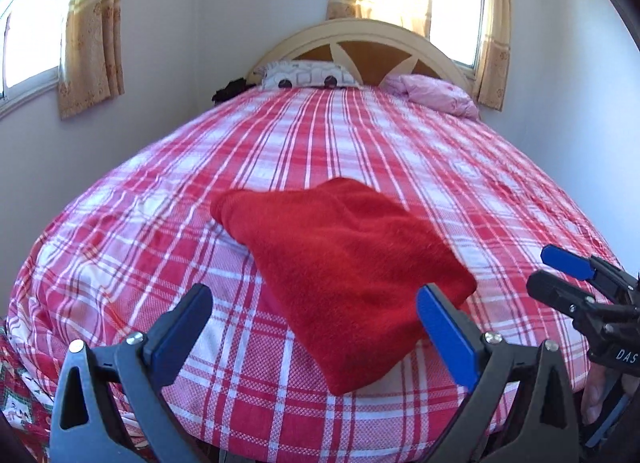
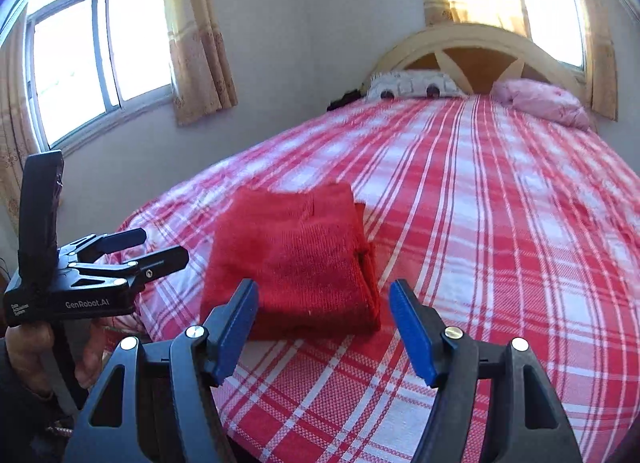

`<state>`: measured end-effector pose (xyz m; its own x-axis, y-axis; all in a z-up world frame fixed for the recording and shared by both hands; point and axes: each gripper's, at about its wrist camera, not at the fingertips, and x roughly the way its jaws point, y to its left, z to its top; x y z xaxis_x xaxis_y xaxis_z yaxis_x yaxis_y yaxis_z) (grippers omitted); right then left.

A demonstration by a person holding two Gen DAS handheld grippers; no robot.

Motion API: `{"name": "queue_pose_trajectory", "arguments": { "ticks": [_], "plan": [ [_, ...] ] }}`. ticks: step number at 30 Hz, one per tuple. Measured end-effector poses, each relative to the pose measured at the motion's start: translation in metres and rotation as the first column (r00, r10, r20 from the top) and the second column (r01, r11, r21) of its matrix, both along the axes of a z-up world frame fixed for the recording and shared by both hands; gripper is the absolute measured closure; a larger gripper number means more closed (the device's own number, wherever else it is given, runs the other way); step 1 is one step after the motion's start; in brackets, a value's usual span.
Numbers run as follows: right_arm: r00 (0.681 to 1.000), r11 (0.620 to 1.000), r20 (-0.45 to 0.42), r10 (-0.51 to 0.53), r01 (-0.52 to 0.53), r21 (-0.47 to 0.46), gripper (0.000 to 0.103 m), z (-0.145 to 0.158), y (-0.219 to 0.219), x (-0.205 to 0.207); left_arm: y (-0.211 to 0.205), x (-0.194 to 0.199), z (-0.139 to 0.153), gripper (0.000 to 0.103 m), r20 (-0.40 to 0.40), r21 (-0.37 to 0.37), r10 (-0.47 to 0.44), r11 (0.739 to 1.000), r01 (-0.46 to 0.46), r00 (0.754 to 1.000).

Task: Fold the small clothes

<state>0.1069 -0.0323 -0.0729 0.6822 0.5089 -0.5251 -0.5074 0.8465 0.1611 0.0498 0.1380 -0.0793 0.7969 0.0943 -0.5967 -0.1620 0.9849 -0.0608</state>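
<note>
A red knitted garment [image 1: 344, 275] lies folded into a compact rectangle on the red and white plaid bedspread [image 1: 320, 143]; it also shows in the right wrist view [image 2: 296, 263]. My left gripper [image 1: 314, 305] is open and empty, just short of the garment's near edge. My right gripper [image 2: 324, 299] is open and empty, its fingertips flanking the garment's near edge without touching. The right gripper shows at the right in the left wrist view [image 1: 556, 277], and the left gripper at the left in the right wrist view [image 2: 160, 247].
A patterned white pillow [image 1: 308, 77] and a pink pillow [image 1: 436, 95] lie against the arched wooden headboard [image 1: 360, 39]. A dark object [image 1: 230, 89] sits at the bed's far left corner. Walls and curtained windows [image 2: 100, 51] surround the bed.
</note>
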Motion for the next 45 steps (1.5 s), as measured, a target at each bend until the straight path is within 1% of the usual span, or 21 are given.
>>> {"name": "queue_pose_trajectory", "arguments": {
  "ticks": [5, 11, 16, 20, 27, 33, 45],
  "plan": [
    [0.999, 1.000, 0.037, -0.003, 0.003, 0.019, 0.034, 0.017, -0.002, -0.010, -0.008, -0.007, 0.013, 0.000, 0.044, 0.019, -0.016, 1.000, 0.015, 0.999],
    [0.998, 1.000, 0.069, -0.007, 0.005, 0.026, 0.034, 0.026, -0.003, -0.021, -0.012, -0.012, 0.022, 0.000, 0.068, 0.031, -0.014, 0.999, 0.012, 0.998],
    [0.996, 0.999, 0.090, -0.016, 0.013, 0.032, 0.034, 0.032, -0.005, -0.028, -0.011, -0.015, 0.026, 0.000, 0.078, 0.024, -0.008, 1.000, 0.006, 0.997],
    [0.995, 0.999, 0.093, -0.023, 0.019, 0.035, 0.034, 0.033, -0.006, -0.028, -0.012, -0.015, 0.026, 0.000, 0.074, 0.025, -0.004, 1.000, 0.002, 0.997],
    [0.995, 0.999, 0.093, -0.023, 0.019, 0.037, 0.034, 0.032, -0.007, -0.030, -0.011, -0.012, 0.023, 0.000, 0.044, 0.028, -0.007, 1.000, 0.006, 0.999],
    [0.994, 0.999, 0.105, -0.025, 0.021, 0.042, 0.034, 0.034, -0.007, -0.033, -0.009, -0.012, 0.025, 0.000, 0.047, 0.014, -0.006, 1.000, 0.005, 0.999],
    [0.995, 0.999, 0.102, -0.019, 0.015, 0.045, 0.034, 0.033, -0.006, -0.036, -0.005, -0.012, 0.027, 0.000, 0.053, 0.013, 0.000, 1.000, -0.001, 0.999]
  ]
}}
